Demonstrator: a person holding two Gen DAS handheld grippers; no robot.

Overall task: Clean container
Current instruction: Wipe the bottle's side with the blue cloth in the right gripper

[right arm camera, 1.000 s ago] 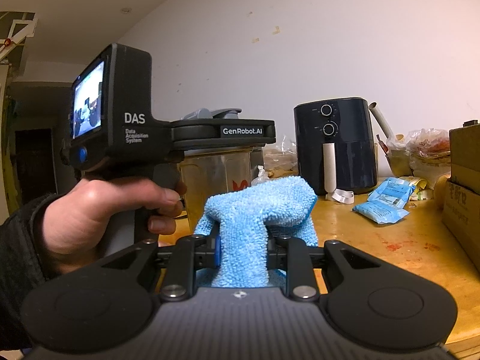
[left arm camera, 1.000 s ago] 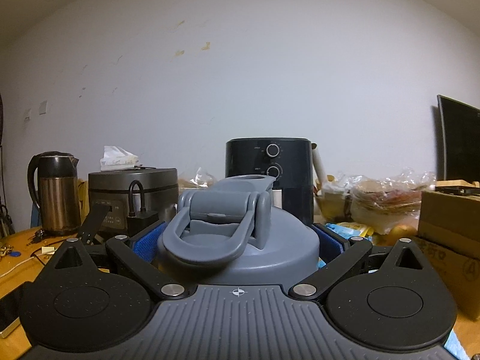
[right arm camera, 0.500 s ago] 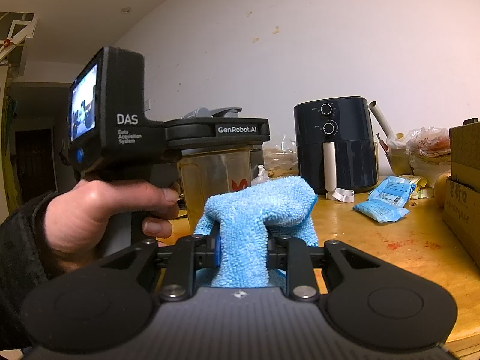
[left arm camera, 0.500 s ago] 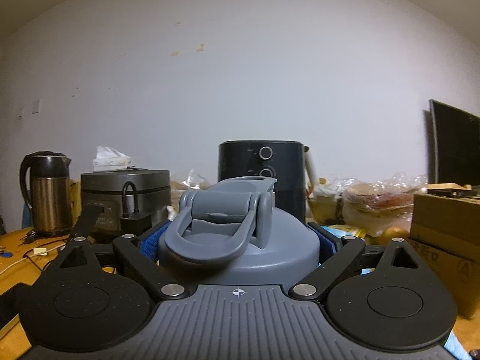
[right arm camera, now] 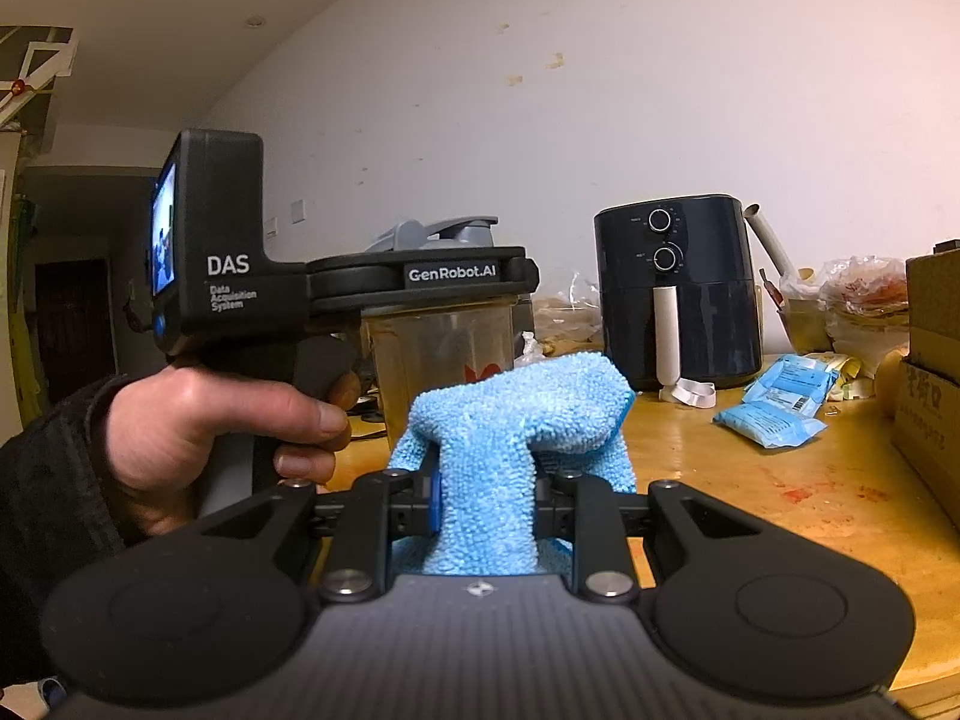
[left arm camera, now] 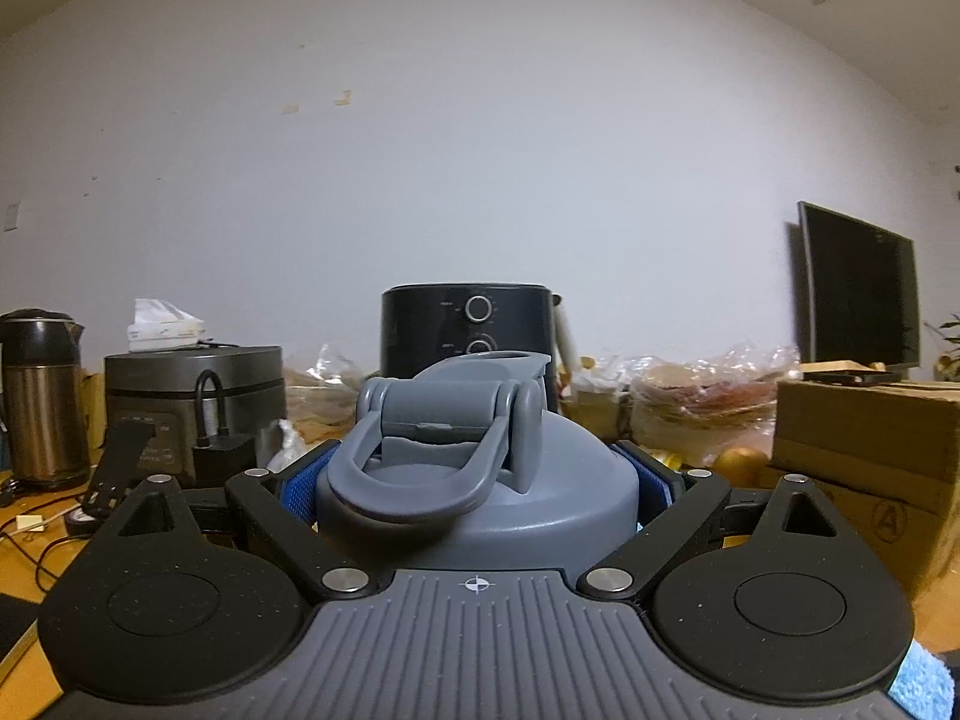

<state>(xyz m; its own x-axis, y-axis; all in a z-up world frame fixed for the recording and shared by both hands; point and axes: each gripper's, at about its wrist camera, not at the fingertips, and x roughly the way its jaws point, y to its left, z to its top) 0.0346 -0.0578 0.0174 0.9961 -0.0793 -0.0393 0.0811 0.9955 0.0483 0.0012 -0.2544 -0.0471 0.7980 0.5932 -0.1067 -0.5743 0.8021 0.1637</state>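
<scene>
The container is a clear jug with a grey flip-top lid and a loop handle. My left gripper is shut on it just under the lid, its blue pads pressing both sides. In the right wrist view a hand holds that left gripper level, with the jug hanging below it. My right gripper is shut on a light blue microfibre cloth, which bulges up in front of its fingers, close to the jug's right side.
A wooden table carries a black air fryer, blue packets, food bags and a cardboard box. A kettle and a rice cooker stand at the left. A dark monitor is at the right.
The left gripper has swung to the right with the jug: kettle and cooker slid left in its view, and more of the monitor shows. The right gripper and cloth have not moved.
</scene>
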